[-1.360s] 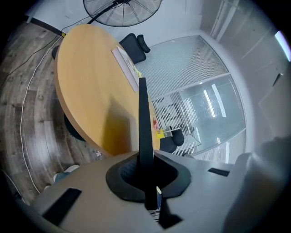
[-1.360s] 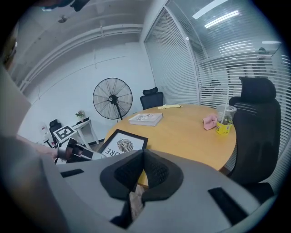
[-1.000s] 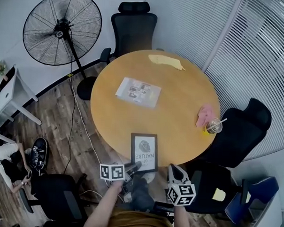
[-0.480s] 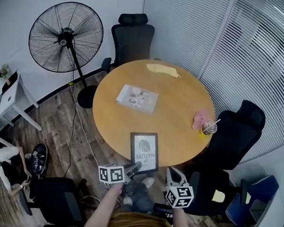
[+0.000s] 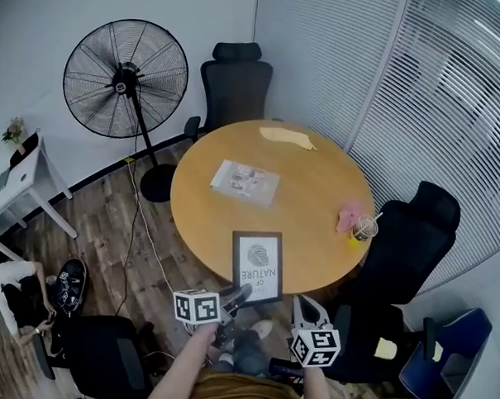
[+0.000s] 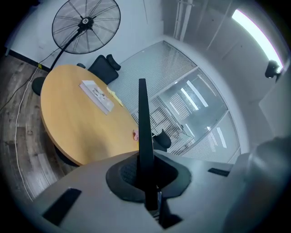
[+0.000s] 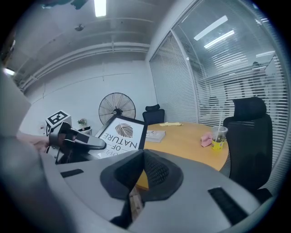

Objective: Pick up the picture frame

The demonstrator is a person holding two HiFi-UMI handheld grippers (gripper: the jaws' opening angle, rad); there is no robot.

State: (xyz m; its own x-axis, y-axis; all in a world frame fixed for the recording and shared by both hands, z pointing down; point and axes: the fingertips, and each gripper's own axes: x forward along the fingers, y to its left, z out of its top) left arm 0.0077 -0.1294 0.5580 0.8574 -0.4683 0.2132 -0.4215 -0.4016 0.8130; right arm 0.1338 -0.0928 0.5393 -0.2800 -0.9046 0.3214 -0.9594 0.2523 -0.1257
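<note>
The left gripper (image 5: 239, 295) is clamped on the picture frame (image 5: 258, 267), pinching its near short edge; in the left gripper view the frame stands edge-on as a thin dark bar rising straight up from between the two pads. Seen from the head view, the frame hangs over the round wooden table (image 5: 317, 185) at its 6 o'clock rim, long side running away from the person, white print with a dark leaf motif facing up. In the right gripper view the frame is tilted, its face turned toward that camera, and the words "OF NATURE" can be read under the leaf. The right gripper (image 5: 306, 304) hovers just beside the left one, off the table's edge at about 5 o'clock, its jaws pressed together with nothing between them. On the tabletop, a flat printed booklet (image 5: 246, 182) lies a little toward 11 o'clock from the centre, and a yellow cloth (image 5: 287, 137) lies near the 12 o'clock rim. A pink cloth (image 5: 349, 214) sits at 3 o'clock with a clear cup (image 5: 364, 228) and straw just beside it toward 4 o'clock. A black office chair (image 5: 236, 78) stands beyond the table at 11 o'clock, another black chair (image 5: 414, 235) at 4 o'clock, and a large standing fan (image 5: 126, 67) at 10 o'clock on the wooden floor.
</note>
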